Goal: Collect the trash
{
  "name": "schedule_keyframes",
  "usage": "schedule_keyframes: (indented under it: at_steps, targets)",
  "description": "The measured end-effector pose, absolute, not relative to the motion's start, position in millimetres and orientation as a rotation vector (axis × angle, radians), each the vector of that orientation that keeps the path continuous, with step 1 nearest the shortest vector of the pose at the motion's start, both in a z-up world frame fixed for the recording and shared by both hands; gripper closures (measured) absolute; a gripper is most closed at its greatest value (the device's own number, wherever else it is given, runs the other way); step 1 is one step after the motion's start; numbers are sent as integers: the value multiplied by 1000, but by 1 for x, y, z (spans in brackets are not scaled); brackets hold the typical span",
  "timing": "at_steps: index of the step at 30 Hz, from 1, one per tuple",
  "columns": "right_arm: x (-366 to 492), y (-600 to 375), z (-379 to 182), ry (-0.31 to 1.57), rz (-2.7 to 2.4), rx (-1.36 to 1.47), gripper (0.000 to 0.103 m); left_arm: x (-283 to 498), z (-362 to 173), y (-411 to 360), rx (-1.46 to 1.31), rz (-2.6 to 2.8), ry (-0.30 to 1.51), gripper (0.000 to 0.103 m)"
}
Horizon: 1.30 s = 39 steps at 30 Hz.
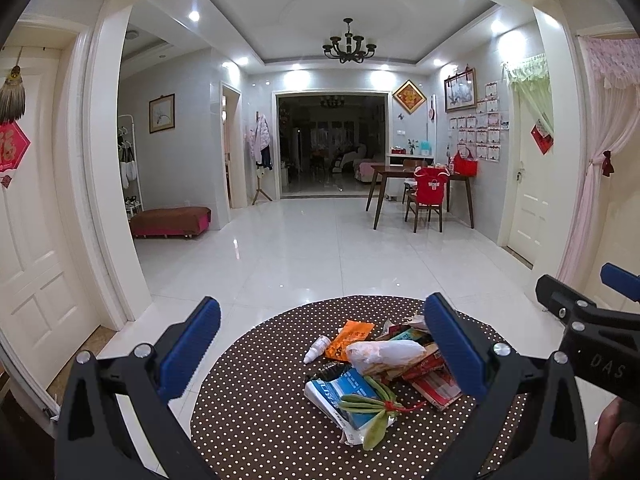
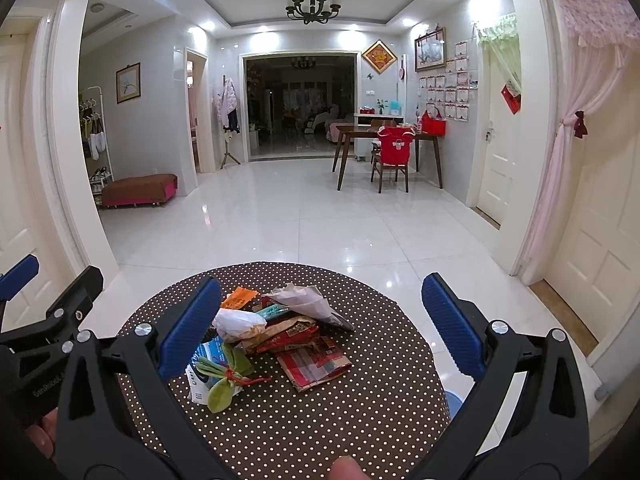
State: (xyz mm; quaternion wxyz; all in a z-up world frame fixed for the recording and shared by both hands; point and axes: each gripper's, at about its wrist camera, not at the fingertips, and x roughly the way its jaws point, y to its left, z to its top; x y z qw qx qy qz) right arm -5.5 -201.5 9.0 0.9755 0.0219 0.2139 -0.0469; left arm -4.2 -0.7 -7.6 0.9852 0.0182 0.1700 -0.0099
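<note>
Above the polka-dot table (image 1: 248, 408), both pairs of fingers (image 1: 192, 348) (image 2: 452, 324) held wide apart, nothing gripped or touched, trash pile (image 1: 376, 368) (image 2: 280, 336) heaped mid-table, seen between the left fingers, beside the right pair's left finger.

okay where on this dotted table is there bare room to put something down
The near part of the polka-dot tablecloth lies bare, between the pile and the near edge. The right side, past the red flattened wrapper, is bare too, as is the left side beside the small white bottle. The middle is crowded with wrappers, a white bag and a green pouch.
</note>
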Motion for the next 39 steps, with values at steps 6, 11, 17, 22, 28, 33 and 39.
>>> schedule_keyframes:
  at_steps: [6,11,17,22,28,33,39]
  targets:
    - [-2,-204,5,445,-96,44,5,0,-14,-1,36,-21,364,4]
    - [1,-206,-1,460,-97,43,5,5,-22,-1,32,-26,386,4]
    - [8,-212,-17,503,-102,37,5,14,-43,1,36,-28,436,4]
    - [21,-228,-60,624,-129,32,5,26,-80,8,49,-21,525,4]
    - [34,-245,-113,769,-143,54,5,47,-142,14,57,-37,693,4]
    - [49,-247,-144,847,-138,77,5,63,-175,2,90,-90,764,4]
    - [93,-238,-172,913,-95,96,5,77,-179,-9,115,-107,773,4]
